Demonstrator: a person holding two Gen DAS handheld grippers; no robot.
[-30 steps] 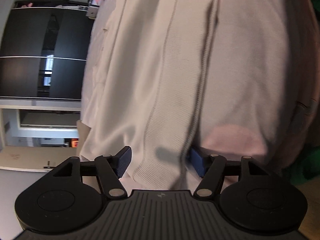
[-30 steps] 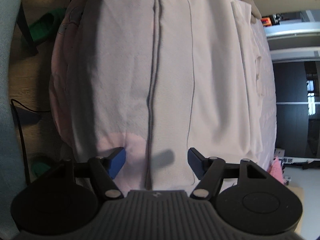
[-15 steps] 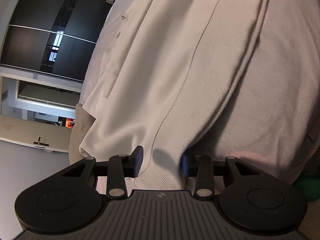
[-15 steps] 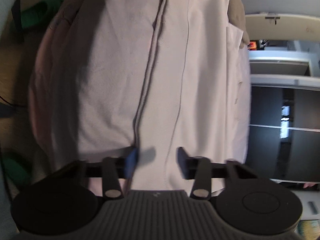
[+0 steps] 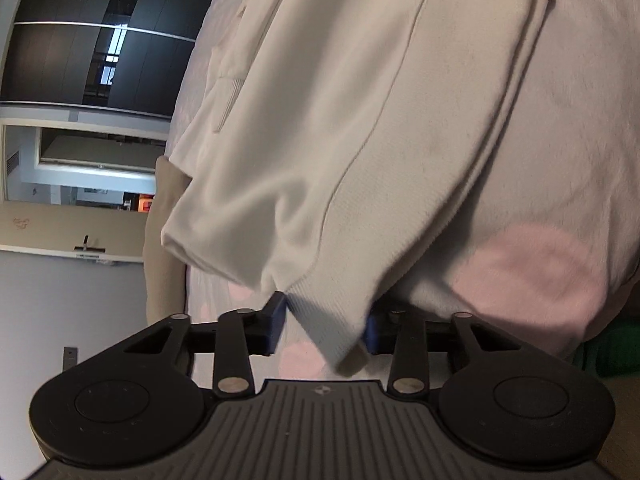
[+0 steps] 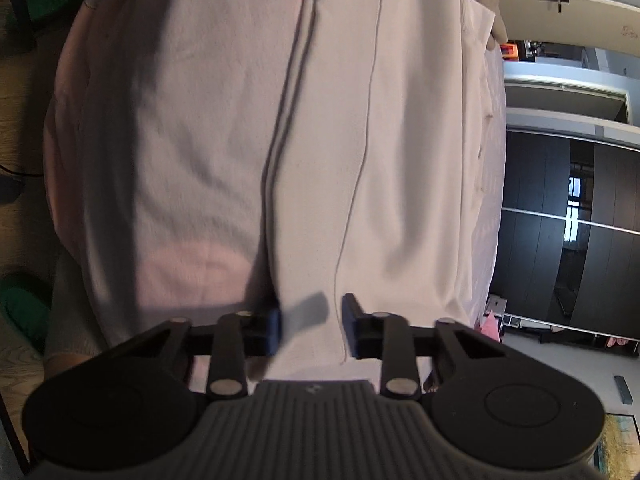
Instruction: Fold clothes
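Here, a cream garment lies spread over a pale pink bedcover, filling most of both views. In the left wrist view the garment's left edge runs from about 11 o'clock down to a folded corner at 9 o'clock, and beyond that edge the room opens out: dark wardrobe doors at 10 o'clock and a pale wall below them. A ribbed hem of the garment hangs at 6 o'clock, lifted clear of the bedcover. The left gripper has that hem between its blue pads; its jaws are closing at a narrow gap, and the cloth is bunched against both pads. In the right wrist view the bedcover's edge curves down the left side from 10 to 8 o'clock, with wooden floor and a green object past it, while the garment's far edge drops along 2 to 4 o'clock beside the same dark doors. The right gripper sits at 6 o'clock with its jaws closing, narrow, a strip of the garment lying between them; whether both pads press it yet I cannot tell. Only the left view shows the raised hem; only the right view shows the floor and the long dark fold line down the cloth.
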